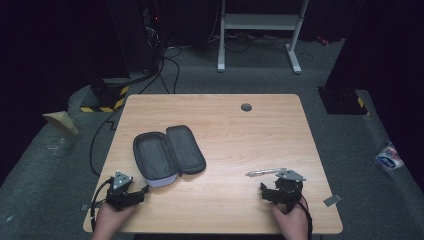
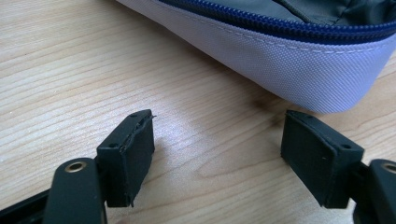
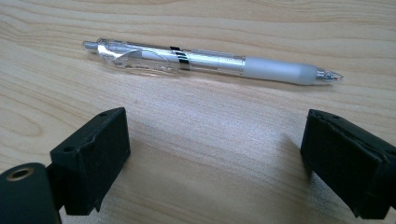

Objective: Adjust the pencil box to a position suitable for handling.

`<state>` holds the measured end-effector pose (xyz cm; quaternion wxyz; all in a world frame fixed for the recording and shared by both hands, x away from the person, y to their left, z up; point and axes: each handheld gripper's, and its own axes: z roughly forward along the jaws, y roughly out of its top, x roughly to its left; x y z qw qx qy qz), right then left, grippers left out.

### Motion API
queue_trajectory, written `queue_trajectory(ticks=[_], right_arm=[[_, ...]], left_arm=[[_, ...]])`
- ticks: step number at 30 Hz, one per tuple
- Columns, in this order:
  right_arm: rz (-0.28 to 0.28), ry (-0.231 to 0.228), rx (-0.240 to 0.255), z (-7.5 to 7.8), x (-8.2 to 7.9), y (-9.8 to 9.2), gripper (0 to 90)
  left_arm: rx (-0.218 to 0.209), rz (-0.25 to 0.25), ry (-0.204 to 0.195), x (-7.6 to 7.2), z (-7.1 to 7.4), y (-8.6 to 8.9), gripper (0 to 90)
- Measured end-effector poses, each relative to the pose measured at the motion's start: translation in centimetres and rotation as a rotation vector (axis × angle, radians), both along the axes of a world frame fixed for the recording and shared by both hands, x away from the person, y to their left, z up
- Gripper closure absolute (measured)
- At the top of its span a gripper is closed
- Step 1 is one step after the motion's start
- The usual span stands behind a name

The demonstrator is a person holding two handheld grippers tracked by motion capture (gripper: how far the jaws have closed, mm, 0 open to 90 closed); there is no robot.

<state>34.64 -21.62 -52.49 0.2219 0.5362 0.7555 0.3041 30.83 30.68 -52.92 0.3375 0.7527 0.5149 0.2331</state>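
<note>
The pen lies flat — long axis crosswise before the right gripper, tip rightward — jaws wide, empty.

No text, label or brand is legible on anything here.

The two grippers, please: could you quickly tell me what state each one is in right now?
Left gripper: open, holding nothing, just short of the pencil case.
Right gripper: open, holding nothing; the pen lies ahead of it.
</note>
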Motion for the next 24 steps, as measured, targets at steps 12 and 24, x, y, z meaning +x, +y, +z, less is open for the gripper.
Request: queue_trajectory(ticks=[12, 24], right_arm=[[0.025, -0.001, -0.003, 0.01, -0.08, -0.15, 7.9], [0.063, -0.003, -0.002, 0.02, -0.22, -0.06, 9.3]], left_arm=[[-0.002, 0.005, -0.005, 0.05, 0.03, 0.20, 28.6], [-0.036, 0.021, -0.008, 0.10, 0.68, 0.60, 36.9]])
